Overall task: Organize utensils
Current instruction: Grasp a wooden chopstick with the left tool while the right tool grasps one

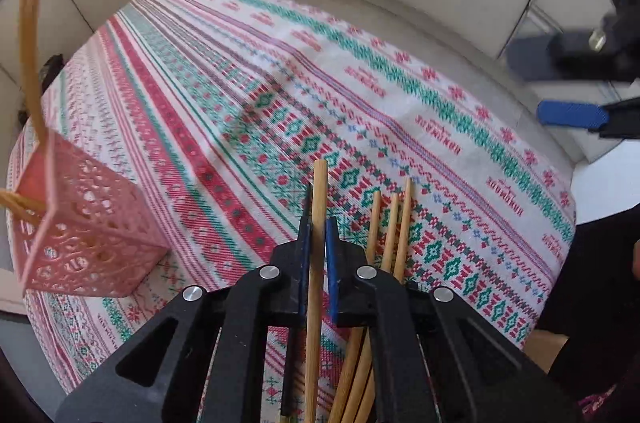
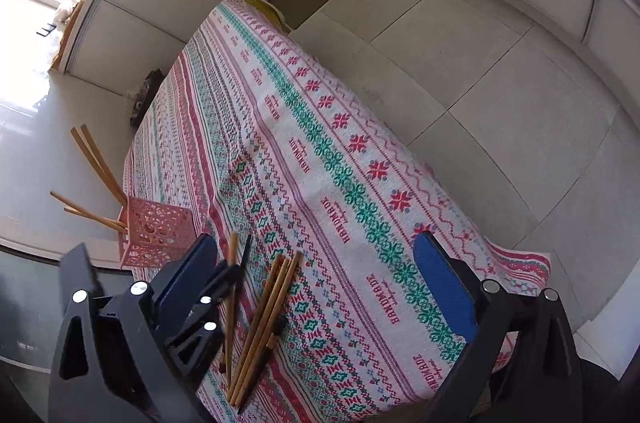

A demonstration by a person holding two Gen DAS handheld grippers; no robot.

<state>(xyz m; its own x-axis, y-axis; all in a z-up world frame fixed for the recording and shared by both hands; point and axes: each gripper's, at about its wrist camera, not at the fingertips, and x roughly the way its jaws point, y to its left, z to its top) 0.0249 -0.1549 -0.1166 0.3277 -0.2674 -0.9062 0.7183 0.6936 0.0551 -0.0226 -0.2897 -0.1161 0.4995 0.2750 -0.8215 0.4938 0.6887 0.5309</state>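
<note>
While left gripper clamps chopstick | right gripper spread, raised

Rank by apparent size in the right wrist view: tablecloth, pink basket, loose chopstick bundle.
1. tablecloth, clearly largest.
2 and 3. pink basket and loose chopstick bundle look alike; the bundle lies nearer the camera, so I leave them unranked.

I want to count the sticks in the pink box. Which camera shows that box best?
The right wrist view. There the pink perforated plastic holder shows whole, standing on the table edge with four wooden chopsticks leaning out. In the left wrist view the holder is close, blurred and cut by the frame edge, so its chopsticks are only partly visible.
</note>
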